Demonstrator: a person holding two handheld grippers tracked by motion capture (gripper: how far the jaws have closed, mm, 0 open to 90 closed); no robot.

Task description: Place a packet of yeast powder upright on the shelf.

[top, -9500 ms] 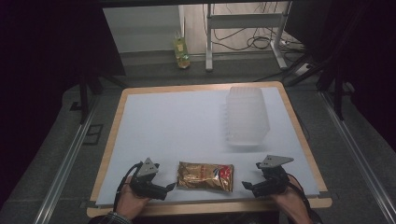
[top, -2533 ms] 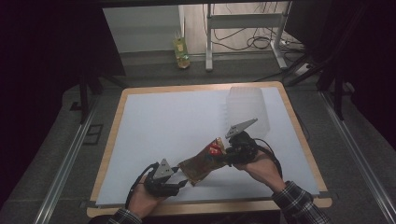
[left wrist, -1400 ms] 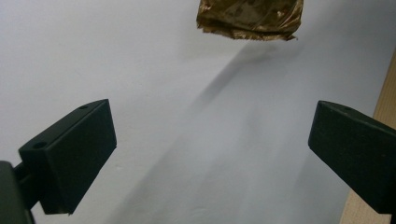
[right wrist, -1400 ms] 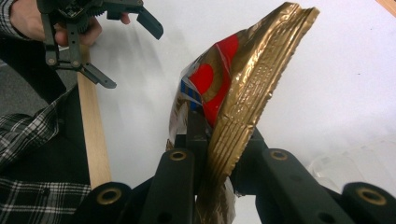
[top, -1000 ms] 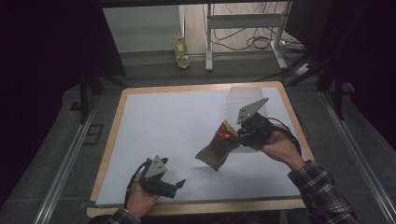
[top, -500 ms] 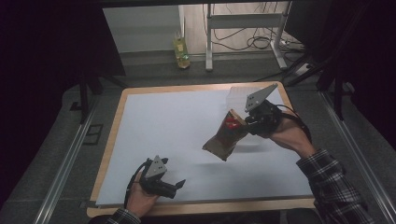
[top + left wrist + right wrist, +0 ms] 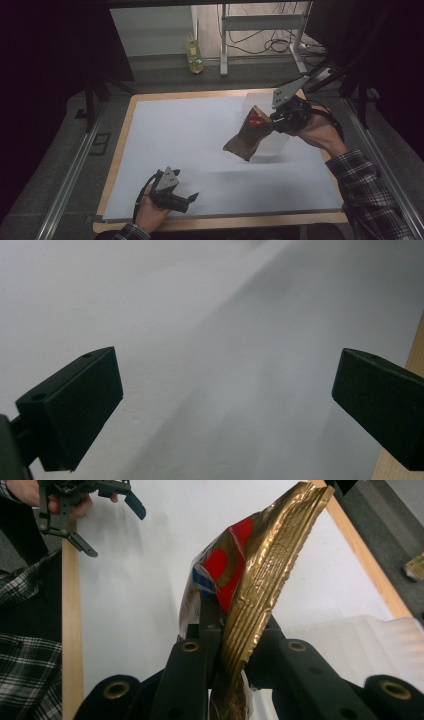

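Right claw (image 7: 274, 118) is clamping the snack bag (image 7: 246, 137) aloft beside the clear bin (image 7: 265, 102), drop-in pending; left claw (image 7: 186, 201) is idling, jaws apart.

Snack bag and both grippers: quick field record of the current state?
snack bag: gold foil with red print, lifted off the table, hanging tilted
right gripper: shut on the bag's crimped end, beside the clear plastic tub
left gripper: open, nothing between its jaws, low over the near table edge
table: white sheet on a wooden board
bag vs tub: bag at the tub's near-left side; overlap unclear
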